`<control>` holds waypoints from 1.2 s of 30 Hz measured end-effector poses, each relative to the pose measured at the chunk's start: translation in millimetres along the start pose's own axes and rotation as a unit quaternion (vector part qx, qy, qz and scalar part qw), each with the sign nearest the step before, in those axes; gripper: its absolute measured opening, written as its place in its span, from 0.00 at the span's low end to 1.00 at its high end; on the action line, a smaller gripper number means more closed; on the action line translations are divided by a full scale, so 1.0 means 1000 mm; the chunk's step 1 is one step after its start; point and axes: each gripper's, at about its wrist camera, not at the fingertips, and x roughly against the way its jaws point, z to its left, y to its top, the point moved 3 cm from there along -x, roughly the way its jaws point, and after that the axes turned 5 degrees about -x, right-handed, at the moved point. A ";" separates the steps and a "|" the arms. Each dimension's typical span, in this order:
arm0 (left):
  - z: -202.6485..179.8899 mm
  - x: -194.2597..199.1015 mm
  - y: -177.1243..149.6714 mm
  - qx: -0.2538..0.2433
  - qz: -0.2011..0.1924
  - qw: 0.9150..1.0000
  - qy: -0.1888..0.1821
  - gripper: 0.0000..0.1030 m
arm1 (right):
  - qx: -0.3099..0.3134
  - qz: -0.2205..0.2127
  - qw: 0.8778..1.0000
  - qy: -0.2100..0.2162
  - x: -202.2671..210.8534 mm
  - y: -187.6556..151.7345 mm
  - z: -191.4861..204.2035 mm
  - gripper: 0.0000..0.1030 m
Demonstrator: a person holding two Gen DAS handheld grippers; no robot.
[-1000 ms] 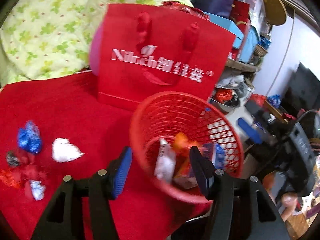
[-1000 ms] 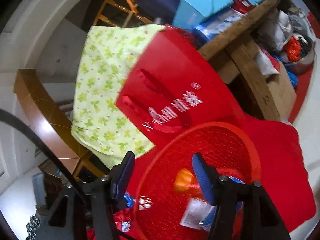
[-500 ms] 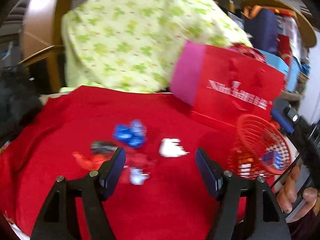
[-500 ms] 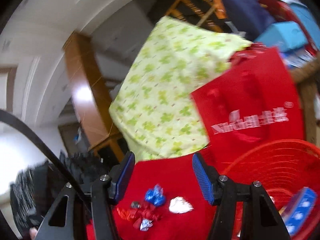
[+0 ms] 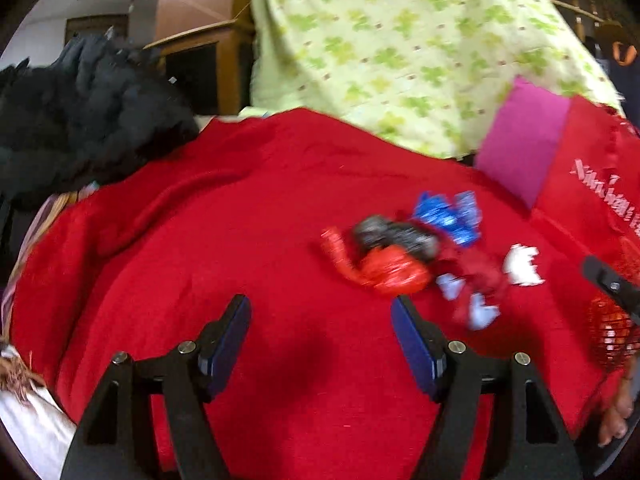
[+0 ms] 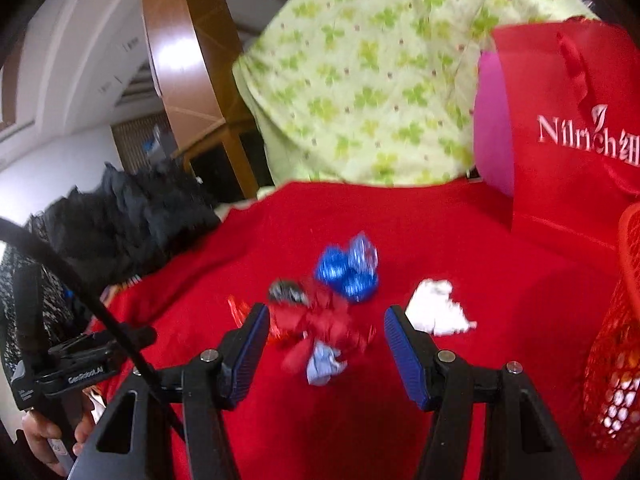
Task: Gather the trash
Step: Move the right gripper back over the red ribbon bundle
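Both jaws gape empty; wrappers lie just beyond them.

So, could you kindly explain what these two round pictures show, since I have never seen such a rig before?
There is no robot here: a person holds a two-finger tool in each hand, and a fisheye camera on each looks forward along its fingers. One picture is from the left gripper, the other from the right gripper. Both are open and hold nothing; the left one's fingers have just been opening. On the red cloth lies a small heap of trash: a blue foil wrapper, a white crumpled paper, red wrappers and a dark one. At the right edge stands the red mesh basket.
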 end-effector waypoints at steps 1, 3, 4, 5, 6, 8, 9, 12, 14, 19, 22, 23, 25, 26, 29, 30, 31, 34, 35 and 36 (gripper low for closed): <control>0.002 -0.005 -0.004 0.004 0.003 1.000 0.003 0.71 | -0.001 0.008 1.000 -0.005 -0.004 -0.003 -0.002 0.62; 0.006 -0.015 -0.011 0.012 0.010 1.000 0.003 0.71 | -0.004 0.017 1.000 -0.013 -0.009 -0.006 -0.003 0.62; 0.007 -0.017 -0.013 0.013 0.014 1.000 0.002 0.71 | -0.007 0.022 1.000 -0.016 -0.012 -0.006 -0.005 0.62; 0.006 -0.019 -0.015 0.014 0.015 1.000 -0.001 0.71 | -0.012 0.029 0.999 -0.019 -0.015 -0.007 -0.007 0.62; 0.006 -0.021 -0.015 0.013 0.013 1.000 -0.002 0.71 | -0.015 0.033 0.999 -0.020 -0.017 -0.008 -0.009 0.62; 0.002 -0.023 -0.017 0.004 0.010 1.000 -0.002 0.71 | -0.021 0.041 0.999 -0.026 -0.021 -0.011 -0.012 0.62; 0.000 -0.025 -0.018 -0.003 0.010 1.000 0.000 0.71 | -0.021 0.045 0.998 -0.027 -0.022 -0.011 -0.013 0.62; -0.004 -0.031 -0.019 -0.012 0.019 1.000 -0.003 0.71 | -0.020 0.055 0.998 -0.034 -0.026 -0.015 -0.014 0.62; -0.004 -0.032 -0.019 -0.009 0.023 1.000 -0.008 0.71 | -0.027 0.064 0.997 -0.033 -0.029 -0.016 -0.016 0.62; 0.004 -0.035 -0.019 0.006 0.032 0.999 -0.011 0.71 | -0.060 0.072 0.995 -0.022 -0.029 -0.015 -0.026 0.62; 0.006 -0.036 -0.020 0.011 0.035 0.999 -0.014 0.71 | -0.079 0.075 0.994 -0.015 -0.028 -0.014 -0.032 0.62; 0.005 -0.036 -0.019 0.009 0.035 0.999 -0.014 0.71 | -0.086 0.078 0.993 -0.012 -0.028 -0.013 -0.035 0.62; 0.002 -0.037 -0.020 0.003 0.036 0.999 -0.013 0.71 | -0.097 0.083 0.992 -0.008 -0.029 -0.013 -0.039 0.62; -0.001 -0.037 -0.021 -0.002 0.037 0.999 -0.013 0.71 | -0.104 0.087 0.991 -0.007 -0.030 -0.013 -0.042 0.62; -0.004 -0.041 -0.021 -0.008 0.045 0.999 -0.018 0.71 | -0.119 0.102 0.988 -0.003 -0.035 -0.015 -0.047 0.62; -0.004 -0.042 -0.021 -0.007 0.049 0.999 -0.021 0.71 | -0.121 0.107 0.987 -0.003 -0.036 -0.016 -0.047 0.62; -0.002 -0.044 -0.021 -0.004 0.052 0.998 -0.022 0.71 | -0.122 0.110 0.986 -0.004 -0.037 -0.016 -0.048 0.62; 0.007 -0.050 -0.022 0.019 0.066 0.997 -0.024 0.71 | -0.131 0.116 0.984 0.001 -0.039 -0.018 -0.049 0.62; 0.012 -0.052 -0.023 0.032 0.070 0.997 -0.024 0.71 | -0.136 0.118 0.984 0.004 -0.040 -0.019 -0.050 0.62; 0.017 -0.053 -0.023 0.041 0.074 0.996 -0.022 0.71 | -0.141 0.120 0.983 0.007 -0.041 -0.019 -0.050 0.62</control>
